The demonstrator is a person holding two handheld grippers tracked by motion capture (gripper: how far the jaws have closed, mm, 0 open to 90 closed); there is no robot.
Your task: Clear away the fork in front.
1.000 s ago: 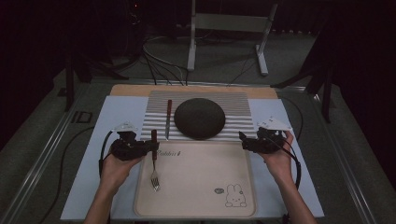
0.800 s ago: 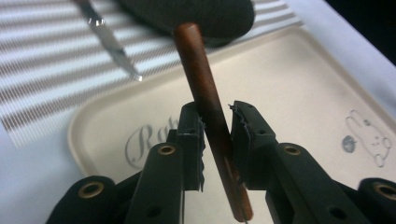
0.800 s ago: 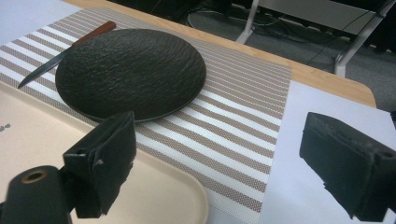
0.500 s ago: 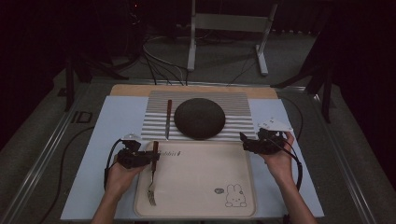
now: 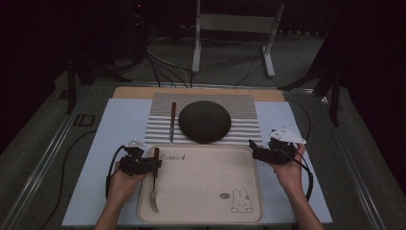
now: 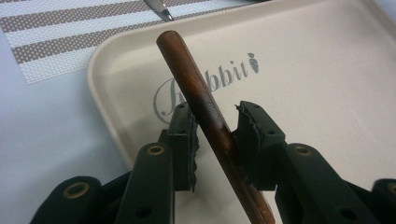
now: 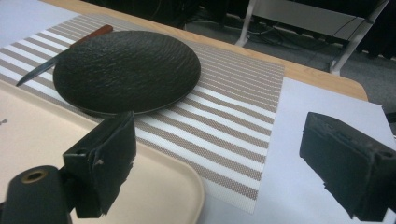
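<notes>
The left claw is resting at the left rim of the beige tray, and its jaws have just been opening. The brown wooden handle of the fork is lying between them; the left pad is standing slightly apart from it, while the right pad is very near, perhaps touching. The fork is lying on the tray with its prongs pointing toward the person. The right claw is hovering wide open and empty at the tray's right corner, near the black plate and the knife on the striped mat.
</notes>
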